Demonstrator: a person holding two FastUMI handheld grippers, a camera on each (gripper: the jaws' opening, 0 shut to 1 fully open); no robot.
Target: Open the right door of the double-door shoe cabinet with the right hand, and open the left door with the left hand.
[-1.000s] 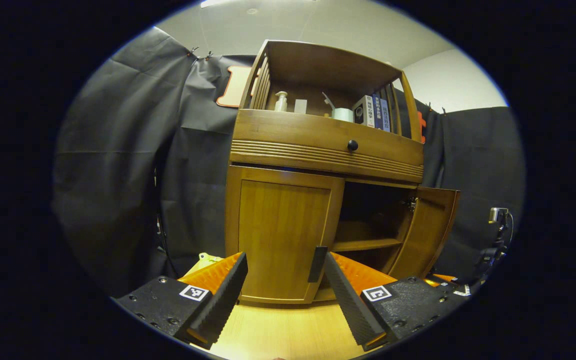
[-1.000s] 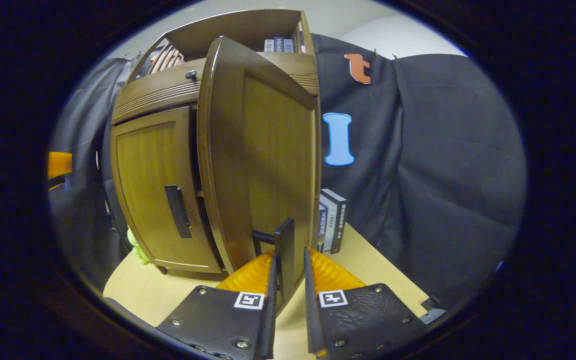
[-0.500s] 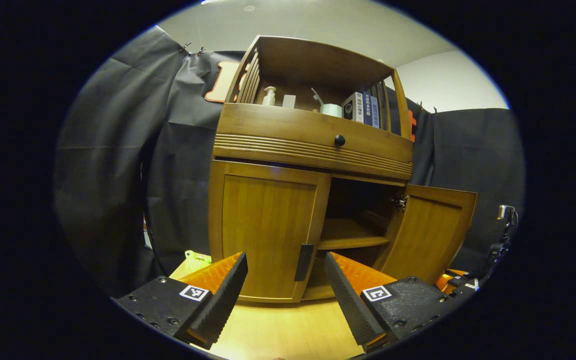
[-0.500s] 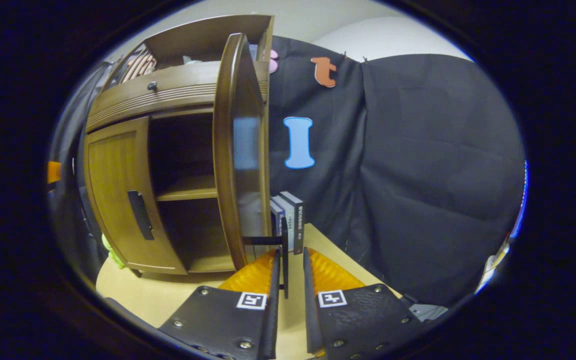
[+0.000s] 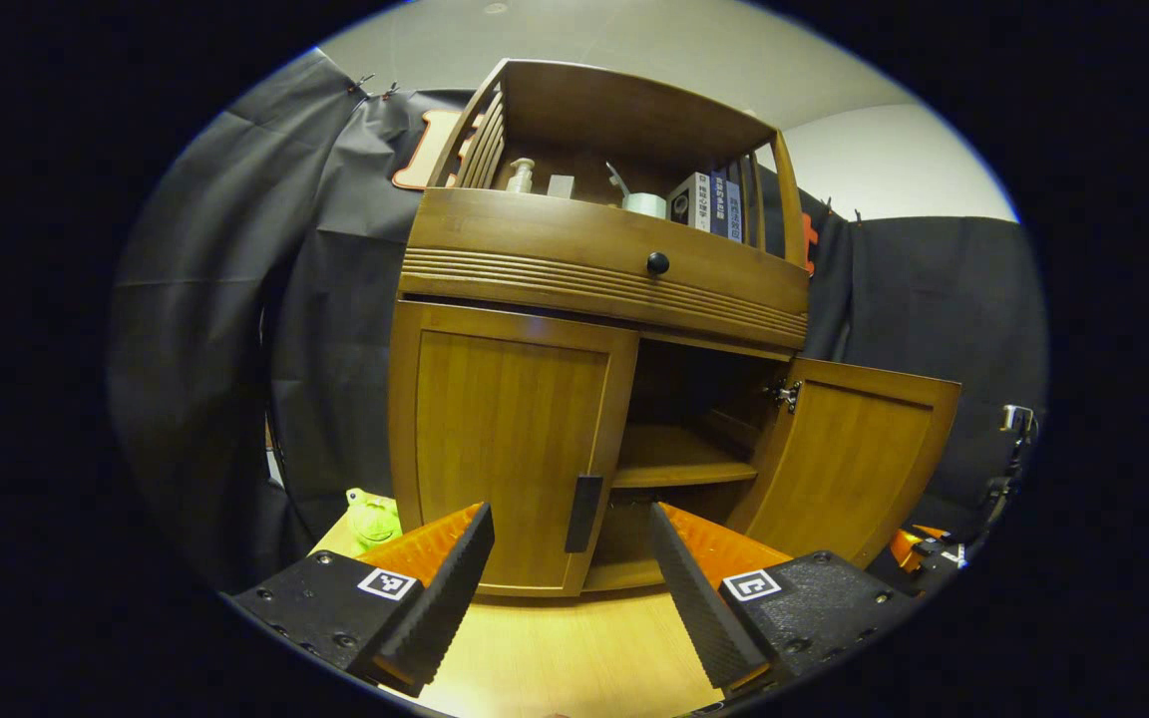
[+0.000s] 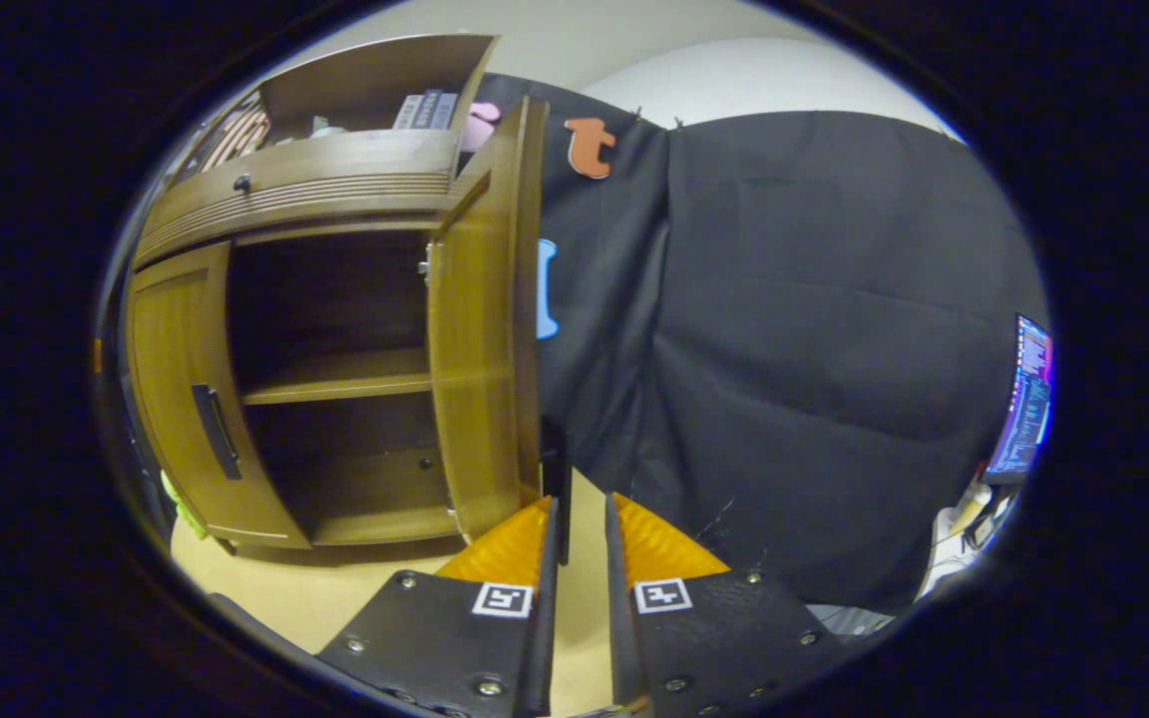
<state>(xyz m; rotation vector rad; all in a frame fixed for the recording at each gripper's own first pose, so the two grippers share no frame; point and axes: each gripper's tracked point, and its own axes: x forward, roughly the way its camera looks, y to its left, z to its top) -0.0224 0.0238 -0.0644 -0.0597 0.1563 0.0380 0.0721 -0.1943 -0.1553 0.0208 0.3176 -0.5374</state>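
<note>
Right gripper (image 6: 579, 529): fingers nearly closed, clamped on the right door's handle (image 6: 555, 479). Left gripper (image 5: 570, 558): spread wide, holding nothing, before the closed left door (image 5: 505, 439).

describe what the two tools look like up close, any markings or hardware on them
Each tool, left and right, is two long wedge-shaped fingers with ribbed faces, bolted to textured block mounts. Each mount carries a small square black-and-white marker and several round screw heads.
</note>
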